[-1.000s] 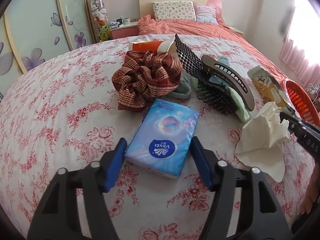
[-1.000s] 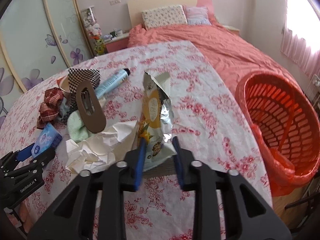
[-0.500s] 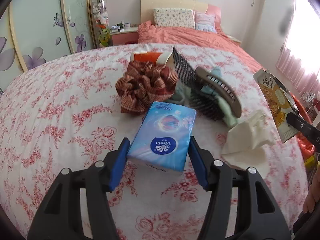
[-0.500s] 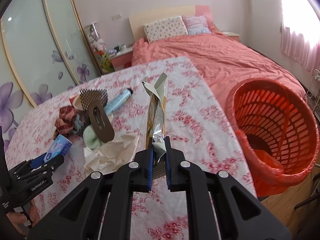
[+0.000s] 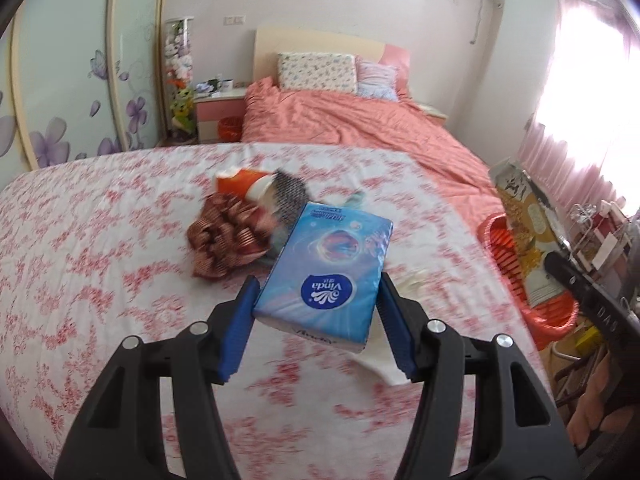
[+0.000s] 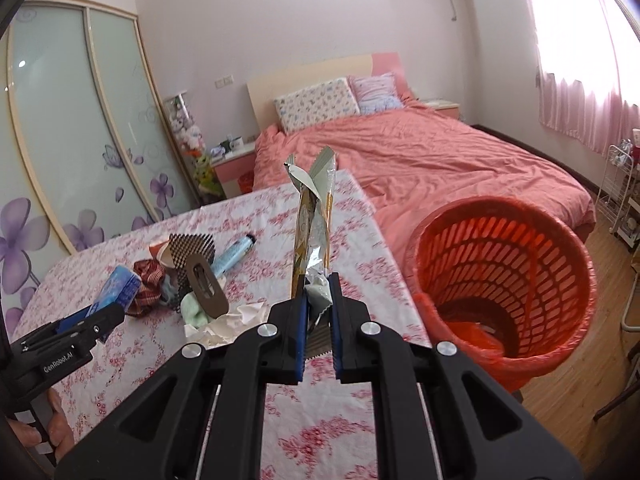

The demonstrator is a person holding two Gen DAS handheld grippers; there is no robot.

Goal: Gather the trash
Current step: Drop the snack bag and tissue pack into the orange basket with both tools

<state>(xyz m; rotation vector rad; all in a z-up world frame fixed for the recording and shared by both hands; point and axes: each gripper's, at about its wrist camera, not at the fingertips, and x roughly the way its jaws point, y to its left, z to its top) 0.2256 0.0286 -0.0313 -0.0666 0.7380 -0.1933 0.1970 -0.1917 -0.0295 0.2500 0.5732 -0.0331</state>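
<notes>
Above the floral-clothed table (image 5: 100, 264), the left hand-held gripper (image 5: 316, 300) clamps a blue plastic tissue pack (image 5: 328, 276); the right hand-held gripper (image 6: 318, 312), nearly closed, pinches a crumpled foil snack wrapper (image 6: 314, 232), seemingly empty.

Daylit bedroom, light entering through the pink-curtained window (image 5: 592, 80) at right, window overexposed to white glare, soft faint shadows, strong fisheye curvature with dark vignetted corners, motion blur across the floral tablecloth (image 5: 100, 280) in the left wrist view, right wrist view sharper
</notes>
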